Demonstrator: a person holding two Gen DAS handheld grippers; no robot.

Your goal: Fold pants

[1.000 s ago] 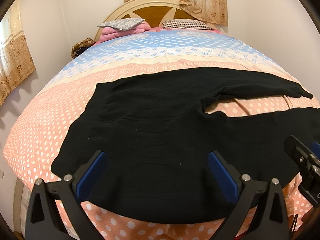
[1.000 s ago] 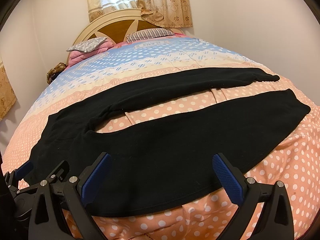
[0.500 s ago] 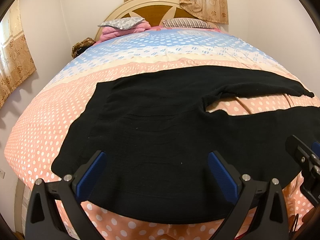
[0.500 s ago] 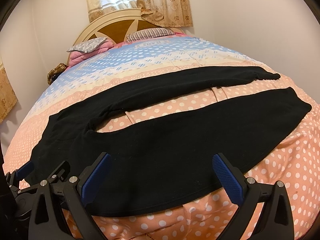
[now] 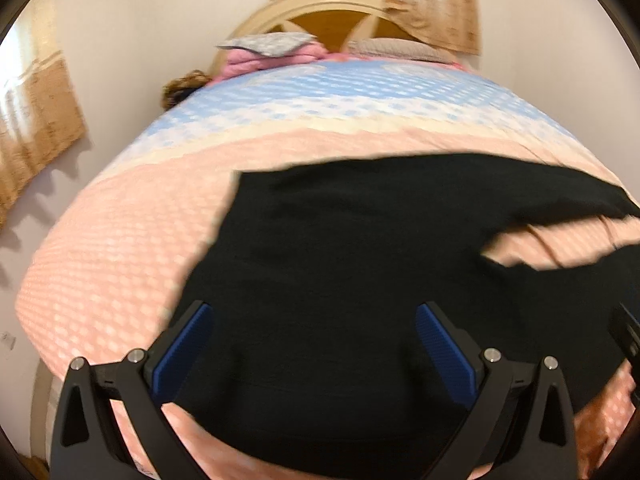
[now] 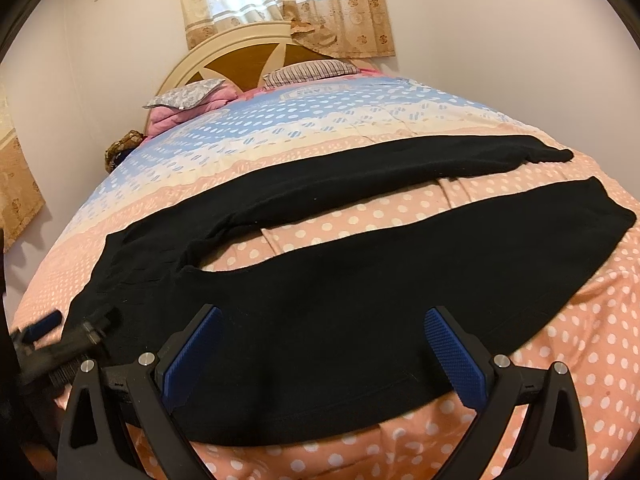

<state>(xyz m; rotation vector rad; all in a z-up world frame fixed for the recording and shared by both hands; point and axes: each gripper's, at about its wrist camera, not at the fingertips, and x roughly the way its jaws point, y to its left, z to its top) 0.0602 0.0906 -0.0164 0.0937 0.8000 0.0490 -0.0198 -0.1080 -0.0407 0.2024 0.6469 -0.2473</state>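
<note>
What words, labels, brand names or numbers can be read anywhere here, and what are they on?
None can be read.
Bedspread: a faint mark sits near the pillows, too blurred to read.
Black pants: no label or tag shows.
Left tool and right tool: no brand or number is visible on either.
Curtain: a flower pattern only, no writing.

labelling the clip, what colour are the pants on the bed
Plain black pants, no visible pattern; clearest in the right wrist view.

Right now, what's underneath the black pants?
The black pants lie flat on the polka-dot bedspread, which shows between the legs. Anything under the fabric itself is hidden.
</note>
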